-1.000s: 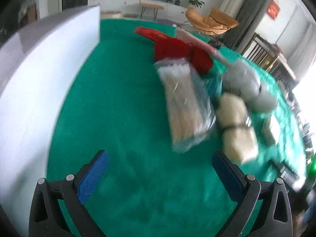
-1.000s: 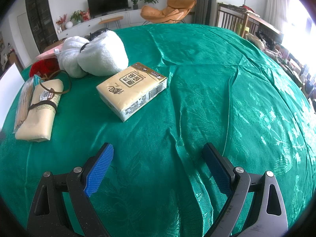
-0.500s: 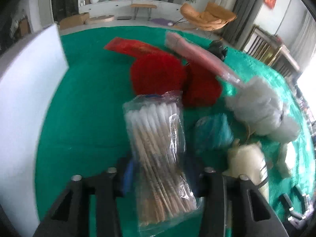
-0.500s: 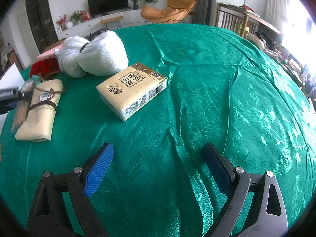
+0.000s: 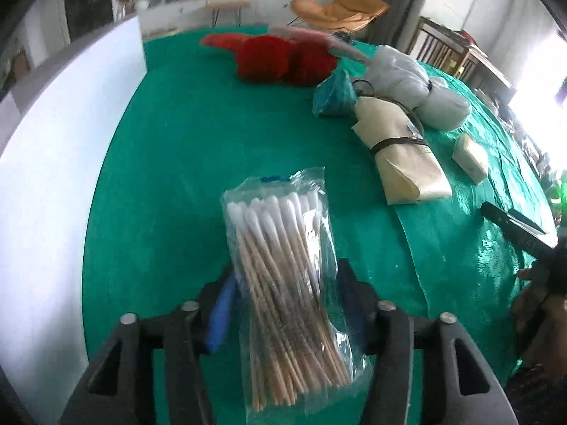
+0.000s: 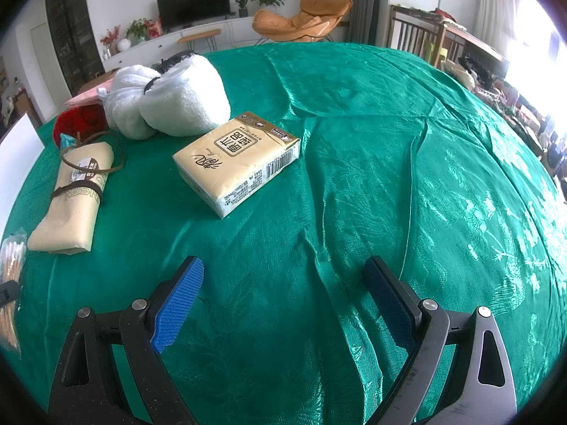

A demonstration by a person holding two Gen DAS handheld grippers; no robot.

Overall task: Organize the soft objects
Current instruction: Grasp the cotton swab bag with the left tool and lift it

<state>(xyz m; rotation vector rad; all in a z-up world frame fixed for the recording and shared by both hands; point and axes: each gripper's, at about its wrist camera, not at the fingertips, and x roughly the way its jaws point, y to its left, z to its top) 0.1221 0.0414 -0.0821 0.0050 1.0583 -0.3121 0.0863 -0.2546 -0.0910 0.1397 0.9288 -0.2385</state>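
Since the earlier frame, the bag of cotton swabs (image 5: 287,290) has been carried away from the soft pile toward the white board (image 5: 60,184); the left gripper (image 5: 283,304), its jaws lately reopening, is seen bracketing the bag, firm pad contact not confirmed. The right gripper (image 6: 283,304) is held open and empty over the desk (image 6: 389,163). Re-closing at mid-bag is advised before transport, lest the slick film slip

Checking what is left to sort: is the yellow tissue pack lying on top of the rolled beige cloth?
No, the tissue pack lies flat on the green tablecloth, apart from the rolled beige cloth.
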